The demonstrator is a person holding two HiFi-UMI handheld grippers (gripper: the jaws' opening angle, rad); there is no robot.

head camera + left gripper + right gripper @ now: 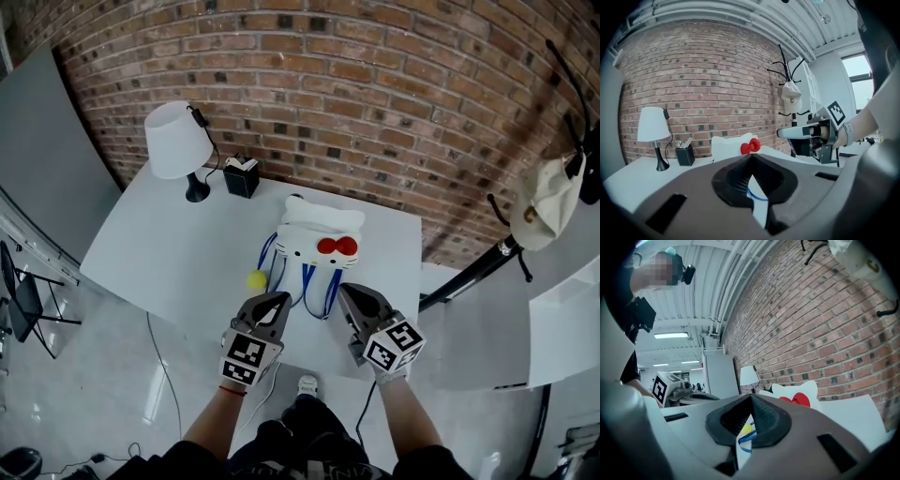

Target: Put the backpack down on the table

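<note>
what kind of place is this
Probably an office or studio-style workroom: a bare brick wall, a white table with a lamp, and a coat stand.

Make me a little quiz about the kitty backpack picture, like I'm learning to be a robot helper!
1. True or false: the backpack is on the table.
2. What colour is the small ball beside the backpack? A) red B) yellow C) green
3. Fill in the gap: the left claw and the right claw are both ____ (open or shut).

Key: 1 true; 2 B; 3 shut.
</note>
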